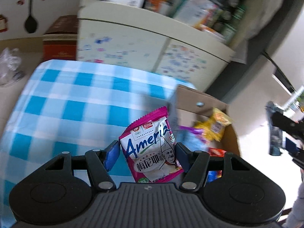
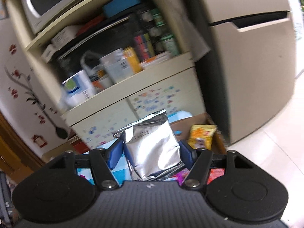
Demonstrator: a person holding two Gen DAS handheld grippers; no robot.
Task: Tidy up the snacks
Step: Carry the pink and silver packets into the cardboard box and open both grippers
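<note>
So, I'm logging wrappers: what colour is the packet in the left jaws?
Magenta-edged white snack packet with blue lettering, clearest in the left wrist view.

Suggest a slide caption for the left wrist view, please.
Left gripper holds a pink snack packet beside the cardboard box.

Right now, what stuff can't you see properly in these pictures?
- Silver packet, right wrist view: only its plain back shows, so the snack's name is hidden.
- Cardboard box, left wrist view: the pink packet and fingers cover part of its contents.
- Shelf items, right wrist view: labels blurred.
</note>
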